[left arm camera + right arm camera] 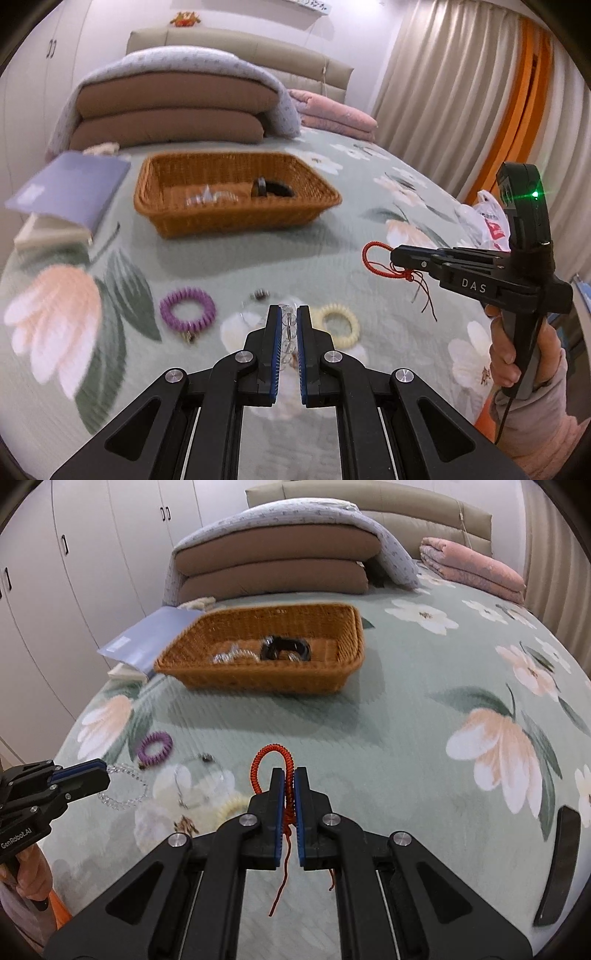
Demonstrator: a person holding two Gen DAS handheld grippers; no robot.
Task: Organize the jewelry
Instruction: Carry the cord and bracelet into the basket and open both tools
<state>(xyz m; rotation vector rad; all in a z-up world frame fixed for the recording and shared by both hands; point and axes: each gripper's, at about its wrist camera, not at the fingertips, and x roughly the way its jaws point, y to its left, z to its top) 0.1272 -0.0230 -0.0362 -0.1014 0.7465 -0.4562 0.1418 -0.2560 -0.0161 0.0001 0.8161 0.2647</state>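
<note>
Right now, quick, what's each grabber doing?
Left gripper: fingers closed on the clear bead bracelet.
Right gripper: fingers closed on the red cord bracelet.

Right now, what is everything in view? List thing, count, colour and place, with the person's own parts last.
Wicker basket: one, tan, middle of the bed, holding a black piece and a clear piece.
Bedspread: one, green with flowers.
Clear bead bracelet: one, clamped in the left gripper.
Red cord bracelet: one, clamped in the right gripper.
Purple coil band: one, lying on the bedspread.
Cream coil band: one, lying on the bedspread.
Thin clear bangle: one, lying between the bands.
Books: lilac on top, left of the basket.
Folded bedding: brown, lilac, pink, at the headboard.
Left gripper: black, shut.
Right gripper: black, shut.
Hand: one, holding the right gripper's handle.
</note>
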